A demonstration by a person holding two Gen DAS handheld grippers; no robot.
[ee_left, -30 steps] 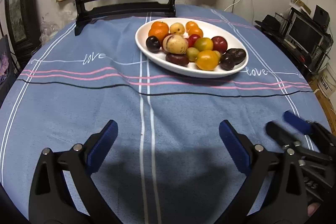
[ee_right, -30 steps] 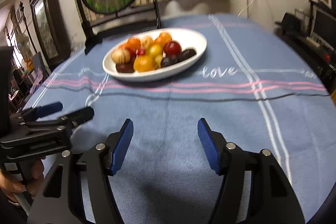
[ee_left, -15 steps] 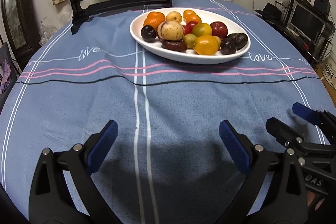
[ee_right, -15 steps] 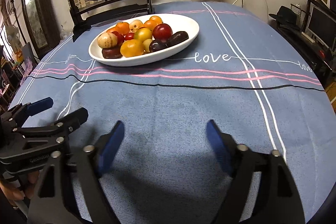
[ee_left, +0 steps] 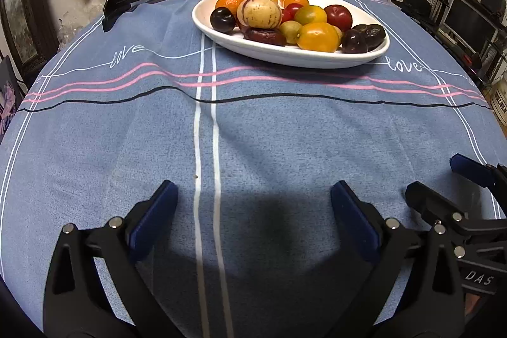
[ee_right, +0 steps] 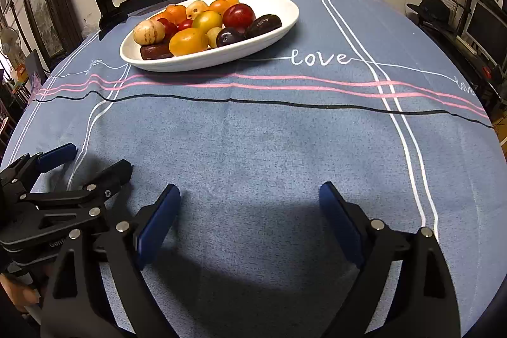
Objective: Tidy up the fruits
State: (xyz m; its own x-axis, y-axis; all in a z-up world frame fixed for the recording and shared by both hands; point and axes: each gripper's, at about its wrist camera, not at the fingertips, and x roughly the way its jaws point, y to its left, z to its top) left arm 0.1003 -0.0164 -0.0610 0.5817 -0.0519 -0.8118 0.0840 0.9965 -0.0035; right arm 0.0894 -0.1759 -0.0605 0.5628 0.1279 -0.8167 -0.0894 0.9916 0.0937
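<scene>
The plate of fruit [ee_left: 290, 54] lies well ahead of both open, empty jaws — right of centre for the left gripper [ee_left: 253, 211], left of centre for the right gripper [ee_right: 250, 211]; neither looks clearly nearer

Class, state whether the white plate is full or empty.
Full: the white plate holds a heap of mixed fruits, nearly covering it.
</scene>
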